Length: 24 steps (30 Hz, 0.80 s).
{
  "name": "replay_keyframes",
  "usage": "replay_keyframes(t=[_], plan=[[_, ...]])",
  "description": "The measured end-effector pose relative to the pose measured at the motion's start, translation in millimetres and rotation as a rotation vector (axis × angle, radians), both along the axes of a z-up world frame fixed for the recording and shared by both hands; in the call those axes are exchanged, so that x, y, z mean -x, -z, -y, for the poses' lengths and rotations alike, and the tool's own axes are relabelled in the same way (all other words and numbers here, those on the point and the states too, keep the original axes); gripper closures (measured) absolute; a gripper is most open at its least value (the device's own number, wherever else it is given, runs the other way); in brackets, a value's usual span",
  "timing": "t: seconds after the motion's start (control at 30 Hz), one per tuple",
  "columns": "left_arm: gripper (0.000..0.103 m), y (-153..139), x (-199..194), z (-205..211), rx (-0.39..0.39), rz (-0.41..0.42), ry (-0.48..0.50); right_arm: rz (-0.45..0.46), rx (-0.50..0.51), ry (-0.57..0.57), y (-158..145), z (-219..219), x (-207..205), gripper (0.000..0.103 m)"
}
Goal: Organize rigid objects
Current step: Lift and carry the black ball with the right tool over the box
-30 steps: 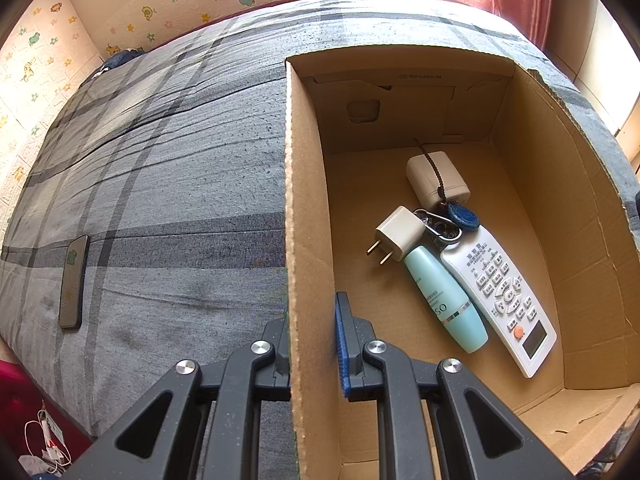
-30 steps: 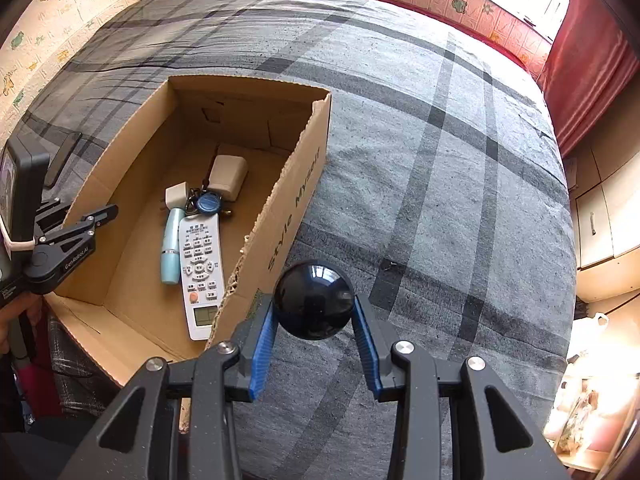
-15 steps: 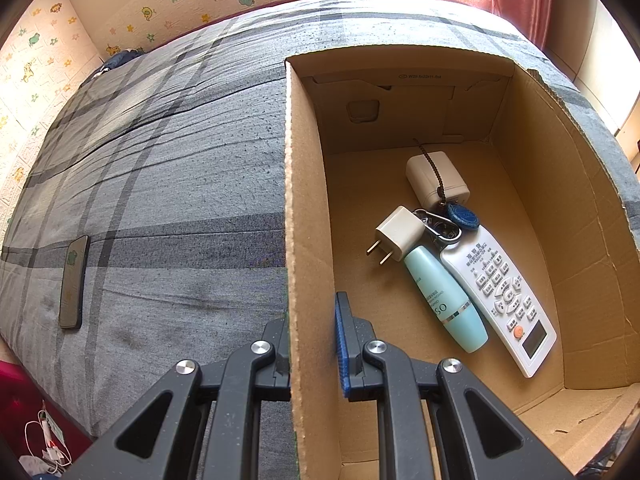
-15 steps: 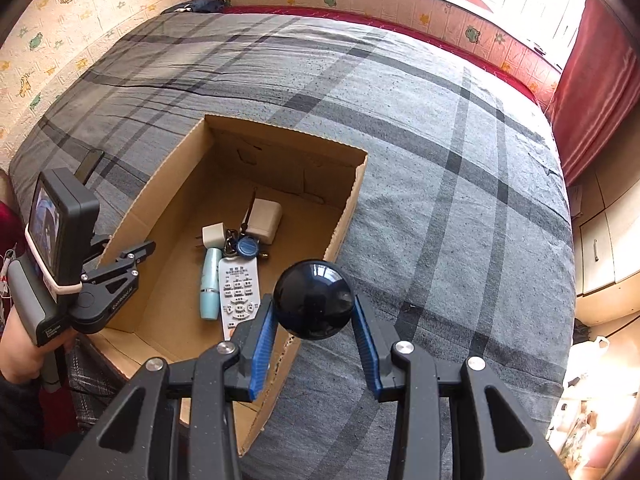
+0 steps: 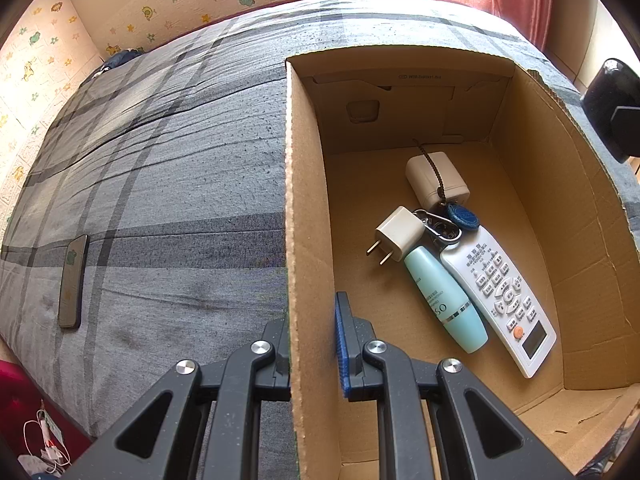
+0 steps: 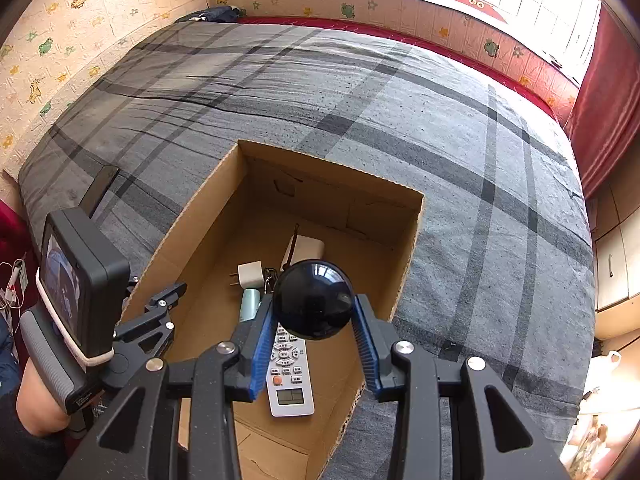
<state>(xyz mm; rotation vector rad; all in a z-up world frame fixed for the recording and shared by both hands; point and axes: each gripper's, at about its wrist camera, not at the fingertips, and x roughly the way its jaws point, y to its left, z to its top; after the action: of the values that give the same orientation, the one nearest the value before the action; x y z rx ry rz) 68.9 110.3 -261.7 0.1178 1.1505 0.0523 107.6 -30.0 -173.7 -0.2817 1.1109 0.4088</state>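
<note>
the right hand-held gripper is clamped on a glossy black ball, with 1 blue pad on each flank. the ball hangs above the open cardboard box, over the near end of the cluster lying on the box floor. the left hand-held gripper is closed on the left wall of the box, 1 finger outside and 1 inside, pinning it to the bed.

findings, as judgement:

- the pads meet the ball on curved, shiny faces, so contact is small. a tilt or jolt of the hand could let it squirt out early.
- released from this height, the ball would likely land on the white remote control or the teal bottle, then bounce or roll. it could strike the plug adapter, the keys with blue fob or the cream case.
- the right box wall is torn and ragged along its rim. a finger catching it on the way down could drag the box.
- the bed is soft. if the left grip slackens, the box may shift or tip.
- a phone lies well apart on the bed near its edge, not yet boxed.

bare floor at the near right of the box looks the safer drop point.
</note>
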Motion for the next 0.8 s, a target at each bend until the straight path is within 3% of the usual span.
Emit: replay_keyframes(t=[0.8], plan=[[0.087, 1, 1, 0, 0.002, 0.005, -0.001, -0.092, 0.025, 0.068, 82, -38, -33, 0.062]])
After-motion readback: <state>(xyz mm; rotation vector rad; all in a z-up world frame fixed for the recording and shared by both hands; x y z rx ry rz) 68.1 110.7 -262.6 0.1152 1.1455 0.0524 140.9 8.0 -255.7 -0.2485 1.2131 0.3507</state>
